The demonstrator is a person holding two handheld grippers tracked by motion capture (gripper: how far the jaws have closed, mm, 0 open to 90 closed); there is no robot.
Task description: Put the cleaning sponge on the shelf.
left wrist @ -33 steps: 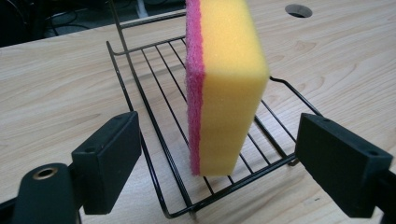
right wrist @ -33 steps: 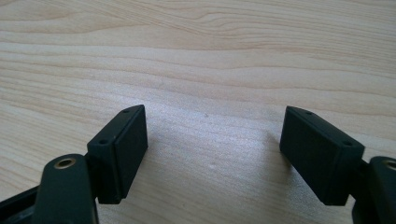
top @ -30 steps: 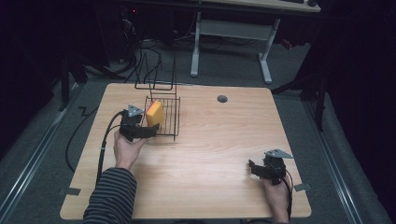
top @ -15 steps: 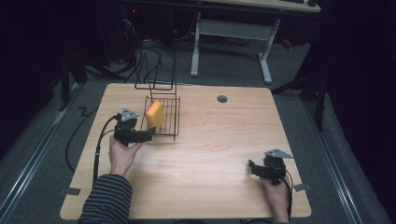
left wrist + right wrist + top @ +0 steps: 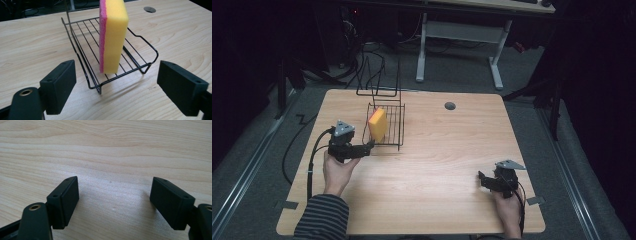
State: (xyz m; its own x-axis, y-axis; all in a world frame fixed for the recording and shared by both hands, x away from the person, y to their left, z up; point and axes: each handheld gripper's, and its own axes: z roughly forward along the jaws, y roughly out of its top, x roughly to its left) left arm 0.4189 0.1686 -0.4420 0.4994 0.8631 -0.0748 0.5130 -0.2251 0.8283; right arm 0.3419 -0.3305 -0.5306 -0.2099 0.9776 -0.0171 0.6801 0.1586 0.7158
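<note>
A yellow sponge with a pink scouring side (image 5: 377, 124) (image 5: 113, 37) stands upright on edge in a black wire rack (image 5: 394, 129) (image 5: 135, 53) at the table's back left. My left gripper (image 5: 368, 147) (image 5: 123, 90) sits just in front of the rack's near end, open, with nothing between its jaws; the sponge is apart from them. My right gripper (image 5: 482, 180) (image 5: 123, 203) rests low over bare wood near the front right corner, open and holding nothing.
The wooden table (image 5: 437, 165) has a round cable hole (image 5: 450, 106) at the back centre. A second black wire frame (image 5: 379, 82) stands behind the rack at the table's far edge. Cables trail off the left side onto the floor.
My left gripper has drawn back from the rack toward the front left, away from the sponge that stays standing in it. The right gripper has not moved.
</note>
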